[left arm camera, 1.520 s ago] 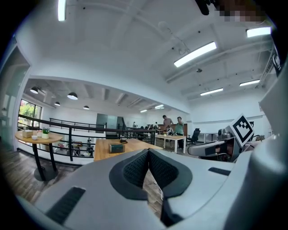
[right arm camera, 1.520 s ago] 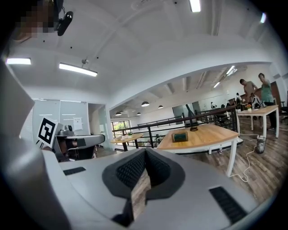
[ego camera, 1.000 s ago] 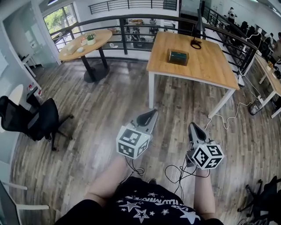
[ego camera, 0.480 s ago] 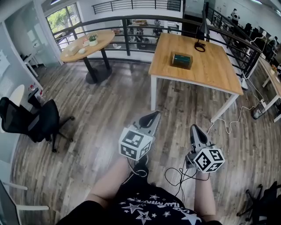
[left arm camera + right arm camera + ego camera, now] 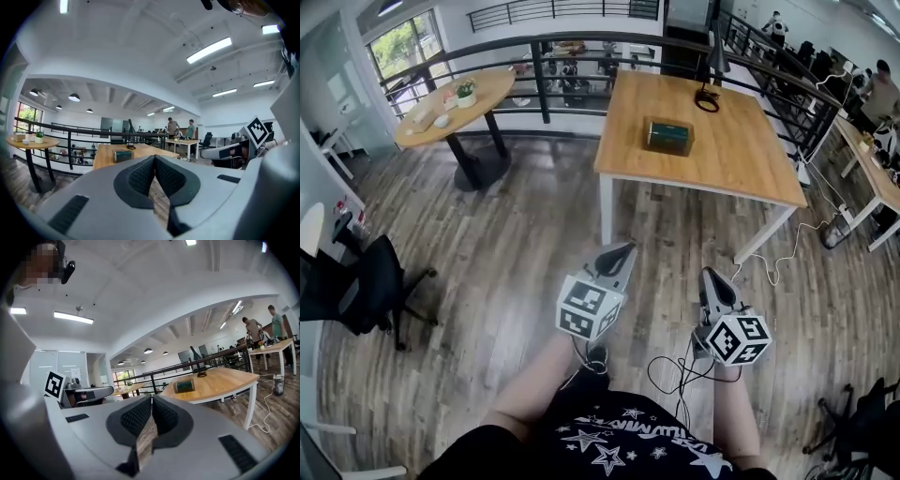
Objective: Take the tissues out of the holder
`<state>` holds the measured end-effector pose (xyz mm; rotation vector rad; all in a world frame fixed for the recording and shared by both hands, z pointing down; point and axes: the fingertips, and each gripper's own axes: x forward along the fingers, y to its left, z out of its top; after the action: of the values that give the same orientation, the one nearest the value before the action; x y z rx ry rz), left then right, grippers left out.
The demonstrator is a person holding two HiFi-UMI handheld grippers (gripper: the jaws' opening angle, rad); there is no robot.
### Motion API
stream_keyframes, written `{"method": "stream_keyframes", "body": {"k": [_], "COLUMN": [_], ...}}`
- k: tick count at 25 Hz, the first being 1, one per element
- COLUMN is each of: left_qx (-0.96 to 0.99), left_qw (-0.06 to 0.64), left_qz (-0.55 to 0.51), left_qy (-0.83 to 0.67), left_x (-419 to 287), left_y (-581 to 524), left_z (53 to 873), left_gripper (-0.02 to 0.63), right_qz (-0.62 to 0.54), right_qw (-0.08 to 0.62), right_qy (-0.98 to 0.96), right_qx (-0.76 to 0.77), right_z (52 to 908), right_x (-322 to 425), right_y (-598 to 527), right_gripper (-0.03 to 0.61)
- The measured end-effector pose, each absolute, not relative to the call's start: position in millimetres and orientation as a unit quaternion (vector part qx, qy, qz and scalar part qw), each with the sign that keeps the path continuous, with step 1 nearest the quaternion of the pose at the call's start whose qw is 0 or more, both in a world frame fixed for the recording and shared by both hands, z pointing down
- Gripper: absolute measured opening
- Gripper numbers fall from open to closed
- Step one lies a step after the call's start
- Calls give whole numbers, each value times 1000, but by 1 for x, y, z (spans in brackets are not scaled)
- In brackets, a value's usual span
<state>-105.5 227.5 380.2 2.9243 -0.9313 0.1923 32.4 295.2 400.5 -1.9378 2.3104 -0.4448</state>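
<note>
Starting pt only, nothing done yet. L gripper [image 5: 617, 253]: fingers [image 5: 140, 174] pressed together, empty. Tissue holder [image 5: 667, 135] sits untouched on the desk [image 5: 675, 176], well ahead of both grippers; tissues too small to make out. R gripper [image 5: 712, 277]: fingers together, empty. Left to do, by my read: approach, pinch tissues, pull out.

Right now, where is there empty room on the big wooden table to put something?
The rectangular wooden table is mostly bare: all the near half in front of the green box-shaped tissue holder, and the right side. Only the far edge, around the black stand, is crowded.
</note>
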Motion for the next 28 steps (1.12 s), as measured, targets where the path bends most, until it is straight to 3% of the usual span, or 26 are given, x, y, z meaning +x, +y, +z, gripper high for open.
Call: {"method": "stream_keyframes", "body": {"k": [8,28], "left_qx": [956,965], "left_qw": [32,66], "left_qz": [72,71], "left_qy": [-284,-244], "left_x": [-93,-106], "left_y": [143,-5], "left_z": [383,401], "left_gripper": [12,12], "right_qz": [-176,-176], "right_qw": [6,36], "right_qy": [758,728], "right_qx": [-628,-662], "right_z": [417,412], "right_x": [33,18], "right_y": [209,65], "right_gripper": [15,15]}}
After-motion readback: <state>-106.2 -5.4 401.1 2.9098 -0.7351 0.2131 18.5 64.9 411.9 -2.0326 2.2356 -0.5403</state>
